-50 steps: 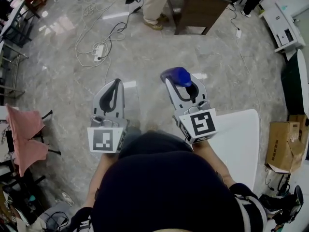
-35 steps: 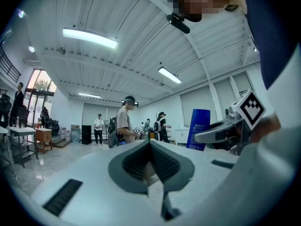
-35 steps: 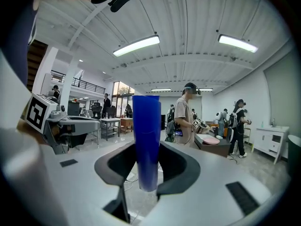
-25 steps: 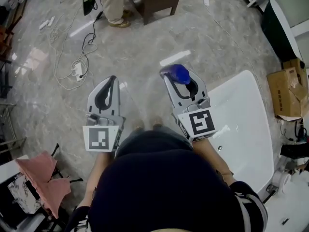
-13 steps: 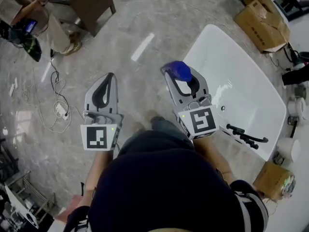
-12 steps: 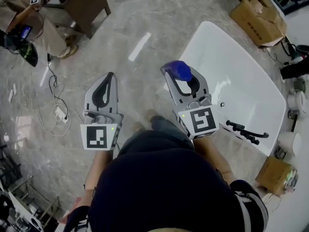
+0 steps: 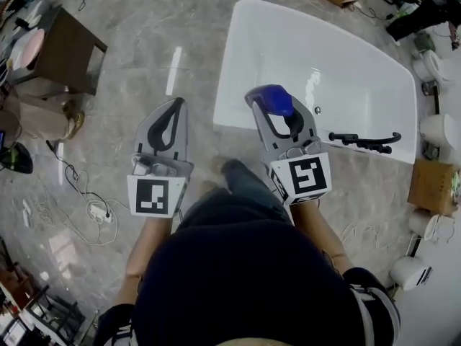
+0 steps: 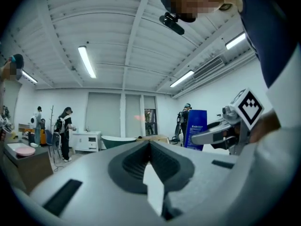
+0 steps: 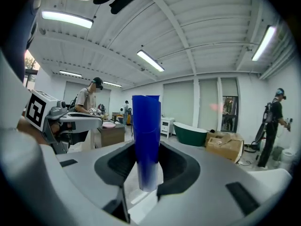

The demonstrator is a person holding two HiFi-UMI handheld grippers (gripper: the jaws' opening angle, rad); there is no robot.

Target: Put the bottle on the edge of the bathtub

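A tall blue bottle [image 7: 270, 101] [image 9: 146, 140] stands upright between the jaws of my right gripper [image 7: 272, 114] [image 9: 148, 149], which is shut on its lower part. In the head view the bottle hangs over the near rim of the white bathtub [image 7: 238, 127], above it and not resting on it. My left gripper [image 7: 171, 120] [image 8: 149, 146] is held level over the floor to the left of the tub, shut with nothing in it. In the left gripper view the blue bottle [image 8: 195, 128] shows at the right.
A black faucet [image 7: 364, 140] sits on the tub's near rim at the right. A brown table [image 7: 68, 49] stands at the far left, a power strip with cables [image 7: 97, 211] lies on the floor, and a cardboard box [image 7: 432, 186] and white fixtures [image 7: 438, 130] stand at the right.
The view has swung round: the bathtub, earlier off to the right, now lies straight ahead of both grippers. The right gripper with the bottle has come over the tub's near rim.
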